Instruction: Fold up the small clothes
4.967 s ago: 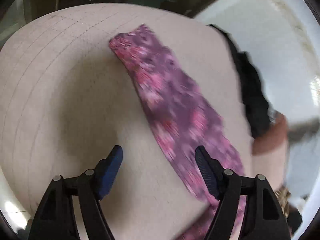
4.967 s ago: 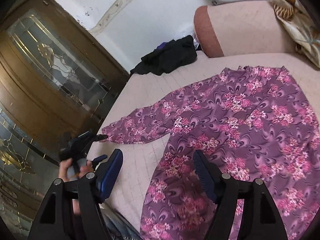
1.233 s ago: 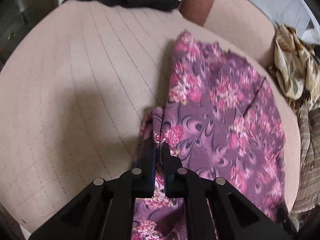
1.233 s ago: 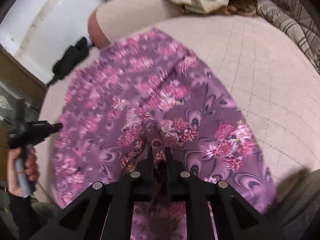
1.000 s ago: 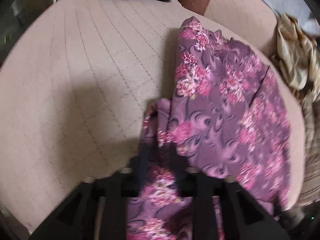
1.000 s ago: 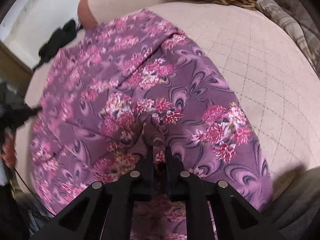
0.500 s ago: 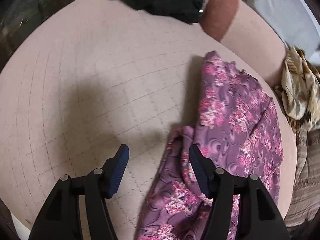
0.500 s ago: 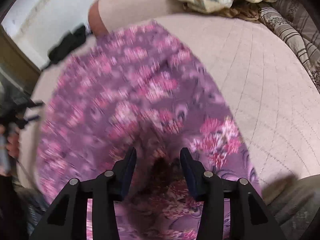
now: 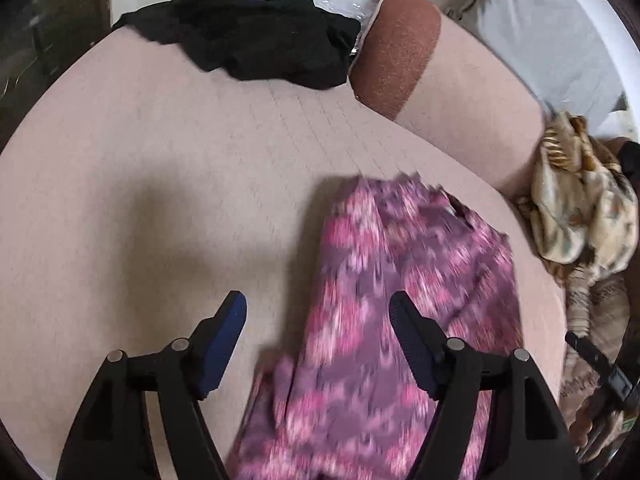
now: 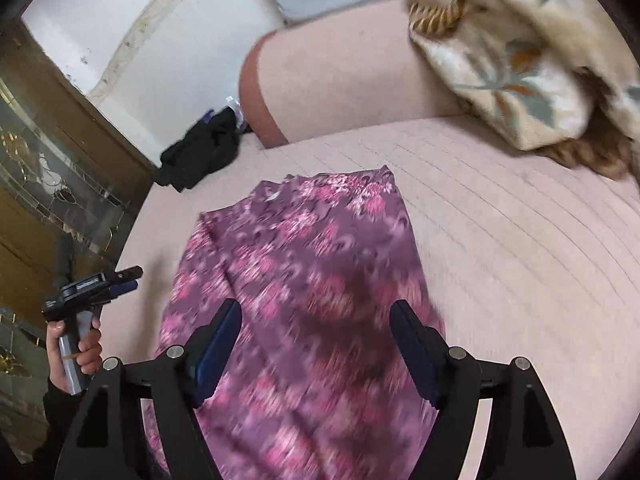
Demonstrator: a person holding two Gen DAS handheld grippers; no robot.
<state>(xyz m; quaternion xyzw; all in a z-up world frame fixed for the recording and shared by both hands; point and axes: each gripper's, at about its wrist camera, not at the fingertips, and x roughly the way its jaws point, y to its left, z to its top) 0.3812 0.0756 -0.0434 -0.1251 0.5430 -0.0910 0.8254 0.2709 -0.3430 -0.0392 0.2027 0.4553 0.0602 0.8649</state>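
The purple floral garment (image 10: 304,296) lies folded into a long strip on the pink quilted seat (image 10: 500,240) of a sofa, its far end stopping short of the backrest (image 10: 352,88) and its near end running off the seat's front edge. Both grippers are above it with nothing between their pads. The right gripper (image 10: 316,340) has just been opening and its jaws now stand wide over the cloth's middle, clear of it. The left gripper (image 9: 318,332) has also just been opening — its left pad is over bare seat, its right pad over the garment's left border, and neither presses on the fabric.

In the right wrist view a hand (image 10: 78,344) holds the left gripper by its handle, out past the seat's left edge. A black bundle of clothes (image 9: 248,36) sits at the seat's far left corner — well apart from the garment. A cream patterned blanket (image 10: 520,52) is heaped along the far right edge against the backrest.
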